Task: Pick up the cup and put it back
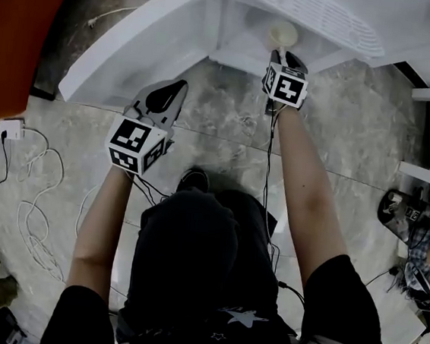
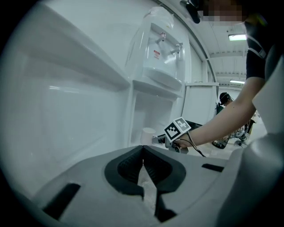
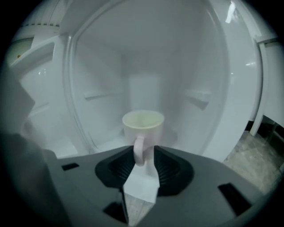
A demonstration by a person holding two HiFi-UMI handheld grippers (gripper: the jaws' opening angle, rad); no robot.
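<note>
Both jaws of the right gripper (image 3: 144, 156) stand slightly apart around the handle of the cup (image 3: 143, 125), frame centre; left gripper (image 2: 143, 153) jaws are closed on nothing.

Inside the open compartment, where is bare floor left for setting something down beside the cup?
Bare compartment floor lies left of the cup toward the side wall, and right of it too. The front is crowded: the right gripper straddles the cup's handle.
</note>
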